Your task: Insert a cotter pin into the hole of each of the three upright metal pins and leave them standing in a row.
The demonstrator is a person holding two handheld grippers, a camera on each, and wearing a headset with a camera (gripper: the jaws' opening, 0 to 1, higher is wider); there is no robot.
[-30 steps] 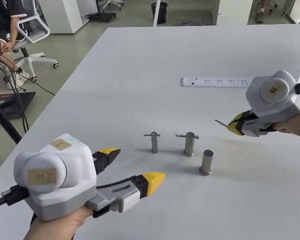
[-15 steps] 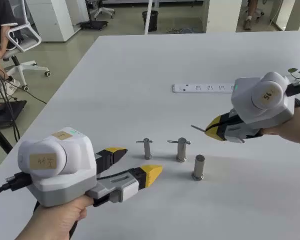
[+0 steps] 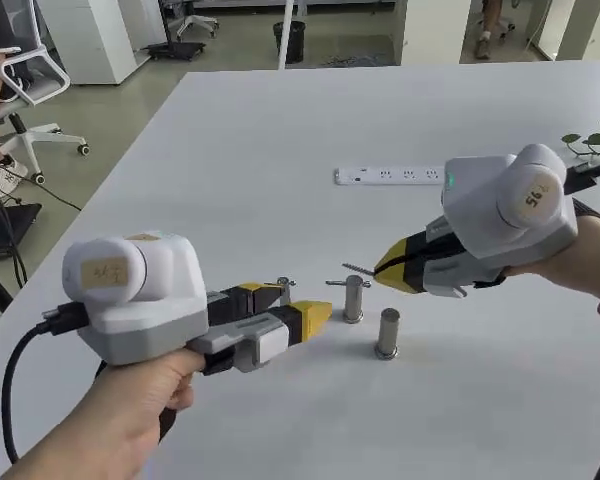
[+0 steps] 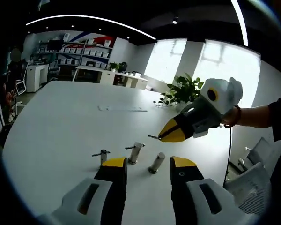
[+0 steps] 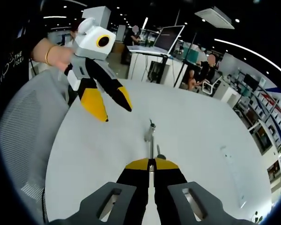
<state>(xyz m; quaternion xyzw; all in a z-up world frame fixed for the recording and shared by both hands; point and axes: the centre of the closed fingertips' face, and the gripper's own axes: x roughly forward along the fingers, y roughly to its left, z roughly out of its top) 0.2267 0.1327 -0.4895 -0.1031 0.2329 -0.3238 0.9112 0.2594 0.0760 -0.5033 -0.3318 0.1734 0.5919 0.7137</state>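
Right gripper (image 3: pixel 385 272) is pinching a cotter pin (image 3: pixel 357 268), tip sticking out to thread the 1 bare upright pin (image 3: pixel 387 333) on the table (image 3: pixel 280 150). Left gripper (image 3: pixel 292 303) is hovering nearby, jaws parted, empty, likely to brace it.

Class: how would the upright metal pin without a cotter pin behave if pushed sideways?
The bare metal pin stands tall on a small base, so probably tips easily. Being round, it would likely roll once down. Shiny metal: probably stiff, slippery.
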